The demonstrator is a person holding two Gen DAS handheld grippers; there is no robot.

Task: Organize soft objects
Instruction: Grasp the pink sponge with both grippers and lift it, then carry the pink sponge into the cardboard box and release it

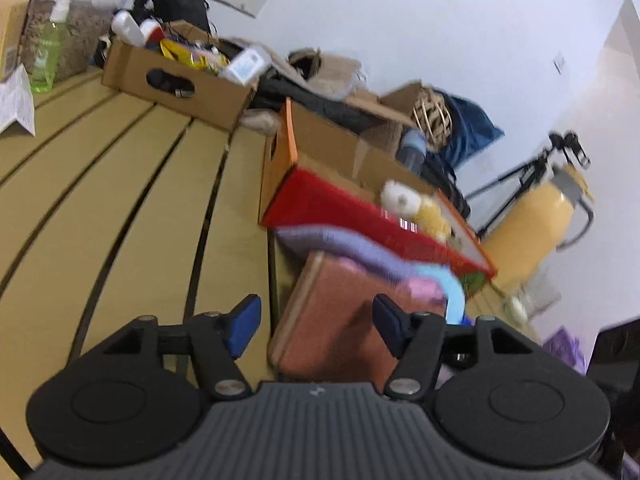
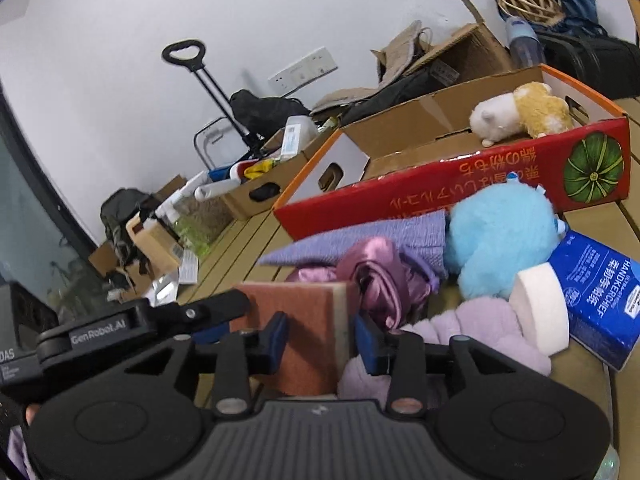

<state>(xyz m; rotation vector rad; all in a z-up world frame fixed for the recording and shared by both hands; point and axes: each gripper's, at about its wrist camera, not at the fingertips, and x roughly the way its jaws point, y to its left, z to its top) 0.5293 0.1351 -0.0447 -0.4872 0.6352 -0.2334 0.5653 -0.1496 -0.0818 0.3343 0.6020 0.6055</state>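
Tan slatted boards with dark gaps form the table (image 1: 132, 184) I am working over, backed by a plain white wall (image 1: 400, 20) carrying a strip of sockets. Largest item on it is the red cardboard box (image 2: 460, 184), open-topped, orange-rimmed, printed with a green pumpkin; a white-and-yellow plush toy (image 2: 524, 114) lies inside it. Behind stand plain brown cartons, one with an oval handle cut-out and stuffed with bottles. The soft things sit in a heap just in front of the red box: a fluffy blue plush (image 2: 500, 240), a flat ribbed lilac cloth (image 2: 360, 240) against the box wall, crumpled shiny mauve satin (image 2: 376, 276), a pale lilac fleece bundle (image 2: 472, 336), a white foam disc (image 2: 542, 312) and a blue tissue pack (image 2: 600, 300). The rust-red sponge pad (image 2: 308, 328), rough-faced with a tan foam edge, stands on edge between the right gripper (image 2: 320, 340); both blue pads look pressed to its faces, jaws part closed on it. The left gripper (image 1: 316, 324) has its jaws apart, the same pad seen beyond them, and I cannot tell whether either pad touches it. The left view is motion-blurred, so the heap smears there; the fleece bundle is partly hidden by the right gripper body.
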